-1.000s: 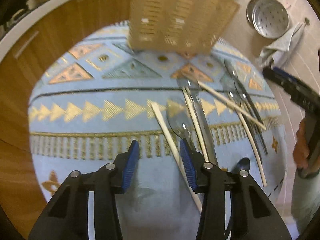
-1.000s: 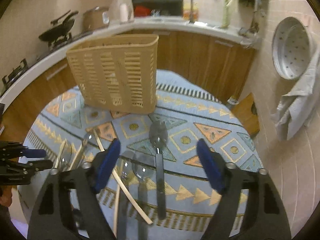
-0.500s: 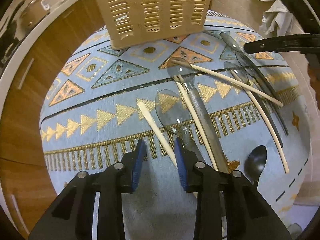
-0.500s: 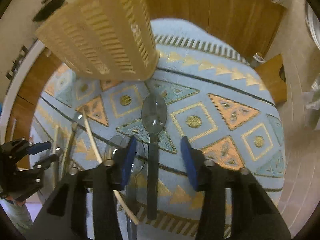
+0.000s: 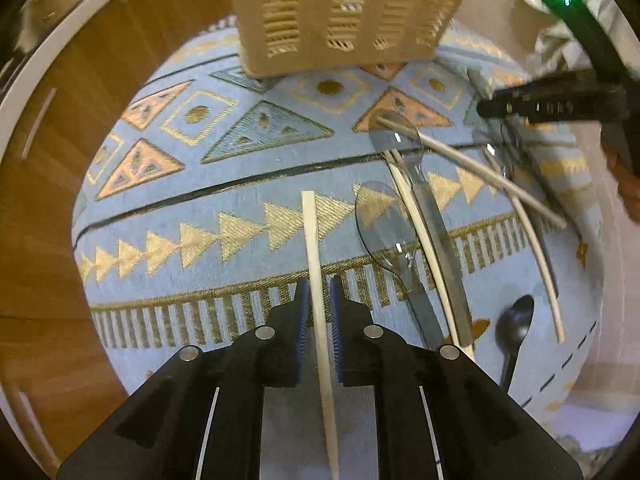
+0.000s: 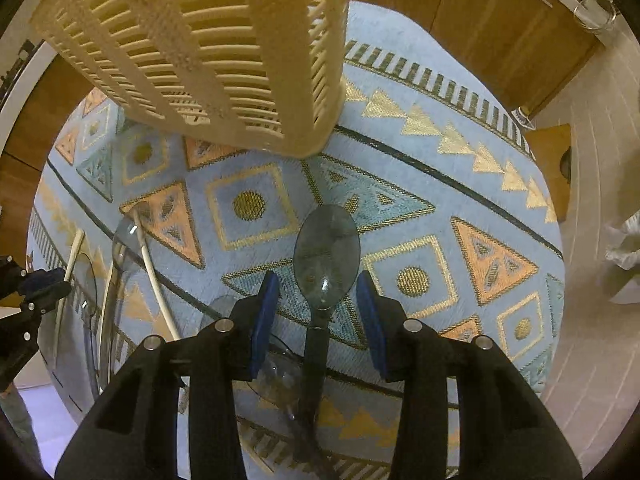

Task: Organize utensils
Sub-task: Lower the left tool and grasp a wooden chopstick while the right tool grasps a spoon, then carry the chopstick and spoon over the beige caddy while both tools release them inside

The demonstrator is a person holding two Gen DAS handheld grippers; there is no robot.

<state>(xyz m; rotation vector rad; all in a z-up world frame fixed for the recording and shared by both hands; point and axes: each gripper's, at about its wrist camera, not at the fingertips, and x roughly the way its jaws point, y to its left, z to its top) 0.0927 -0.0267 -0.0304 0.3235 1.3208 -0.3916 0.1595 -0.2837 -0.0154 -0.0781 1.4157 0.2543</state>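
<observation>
A cream chopstick (image 5: 316,240) lies lengthwise between the blue pads of my left gripper (image 5: 319,284), whose jaws are closing and pinch it just above the blue patterned tablecloth (image 5: 200,208). Over the cloth (image 6: 460,184), my right gripper (image 6: 316,280) points down with its jaws apart on either side of a smoky translucent spoon (image 6: 326,248); the pads stand clear of it. The slatted beige utensil basket (image 5: 344,12) stands at the far side of the table, and in the right wrist view the basket (image 6: 208,48) is just beyond the spoon. Each gripper shows in the other's view: right gripper (image 5: 492,108), left gripper (image 6: 40,284).
Loose utensils lie right of the held chopstick: a clear spoon (image 5: 384,220), a grey handle (image 5: 440,240), more chopsticks (image 5: 472,172) and a small black spoon (image 5: 516,324). Wooden cabinets ring the round table. A wooden stool (image 6: 548,164) stands on the tiled floor.
My left gripper's jaws narrowed onto the chopstick, which now lines up straight between them. My right gripper dropped toward the table, tipped downward and narrowed around the smoky spoon.
</observation>
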